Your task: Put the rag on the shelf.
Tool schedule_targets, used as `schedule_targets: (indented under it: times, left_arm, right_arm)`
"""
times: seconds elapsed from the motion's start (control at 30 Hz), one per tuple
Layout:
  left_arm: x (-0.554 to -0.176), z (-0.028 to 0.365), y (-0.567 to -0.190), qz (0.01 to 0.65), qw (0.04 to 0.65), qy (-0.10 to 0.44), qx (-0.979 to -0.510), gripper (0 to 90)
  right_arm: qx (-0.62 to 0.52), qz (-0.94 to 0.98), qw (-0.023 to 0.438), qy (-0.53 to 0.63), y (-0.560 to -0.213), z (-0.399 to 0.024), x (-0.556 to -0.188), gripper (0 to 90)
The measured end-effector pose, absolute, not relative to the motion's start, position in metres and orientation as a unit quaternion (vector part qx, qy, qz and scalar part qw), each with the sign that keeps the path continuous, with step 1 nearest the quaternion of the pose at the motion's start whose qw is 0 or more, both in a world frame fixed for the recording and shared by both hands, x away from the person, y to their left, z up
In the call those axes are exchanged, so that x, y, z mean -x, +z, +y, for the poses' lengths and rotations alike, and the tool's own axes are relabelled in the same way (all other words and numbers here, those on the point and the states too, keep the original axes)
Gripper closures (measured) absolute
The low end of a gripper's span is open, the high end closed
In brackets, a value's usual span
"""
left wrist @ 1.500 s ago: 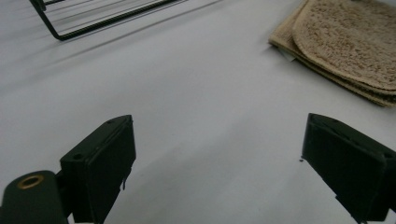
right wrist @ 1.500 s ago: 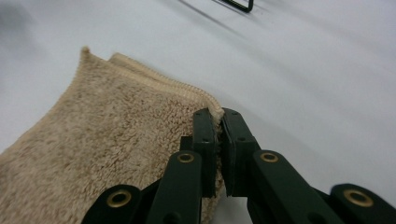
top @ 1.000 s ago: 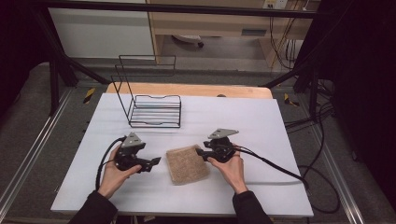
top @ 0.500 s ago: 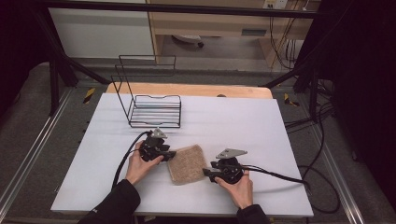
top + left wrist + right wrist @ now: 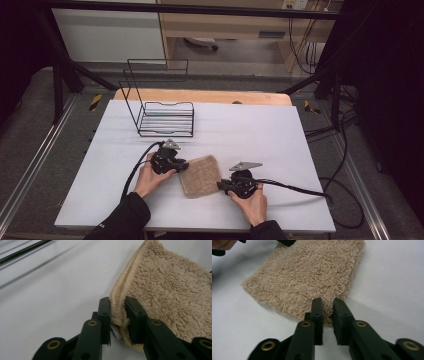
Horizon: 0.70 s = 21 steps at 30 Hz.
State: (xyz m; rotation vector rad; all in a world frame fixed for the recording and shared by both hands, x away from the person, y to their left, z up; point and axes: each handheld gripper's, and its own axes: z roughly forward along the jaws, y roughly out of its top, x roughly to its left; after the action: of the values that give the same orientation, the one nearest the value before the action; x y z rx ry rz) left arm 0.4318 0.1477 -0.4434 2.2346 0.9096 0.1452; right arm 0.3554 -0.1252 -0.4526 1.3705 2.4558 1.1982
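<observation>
a small tan terry-cloth towel point(image 5: 201, 175), folded into a rough square, lies flat on the white table top point(image 5: 260, 130), on the person's side of the black wire rack point(image 5: 165, 117) and a little to its right, well apart from it. everything below is placed from that towel.

the left gripper point(image 5: 181, 165) sits at the towel's left edge, at the corner nearer the rack. in the left gripper view its two black jaws straddle the towel's stitched hem point(image 5: 125, 287): one jaw outside the edge, the other on the pile, with the cloth pinched up between them. the gap is narrow and filled with fabric, so the left gripper point(image 5: 117, 312) looks closed on the hem.

the right gripper point(image 5: 221, 185) sits at the towel's opposite side, at the corner nearest the person, pointing back toward the left gripper. in the right gripper view the towel point(image 5: 312, 277) stretches away from the jaws, and the right gripper point(image 5: 327, 312) has its jaws nearly together with the fringe of the corner between the tips; whether it truly clamps the cloth or just touches it i cannot tell.

the relation that matters: the two grippers hold diagonally opposite corners, so the towel's diagonal runs between them, from rack side left to person side right. both hands are equally near; any lift or unfolding would, i judge, pull along that diagonal.
</observation>
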Motion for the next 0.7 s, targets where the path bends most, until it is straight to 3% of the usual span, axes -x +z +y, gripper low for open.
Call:
schedule_targets:
  times: [0.2, 0.7]
  left_arm:
    - [-0.429, 0.147, -0.441, 0.352, 0.354, 0.061, -0.864, 81.1]
    - [-0.377, 0.152, -0.426, 0.392, 0.365, 0.066, -0.842, 81.6]
  right_arm:
    - [-0.444, 0.807, 0.028, 0.389, -0.448, -0.127, -0.361, 87.6]
    - [-0.394, 0.830, 0.074, 0.388, -0.441, -0.131, -0.398, 87.6]
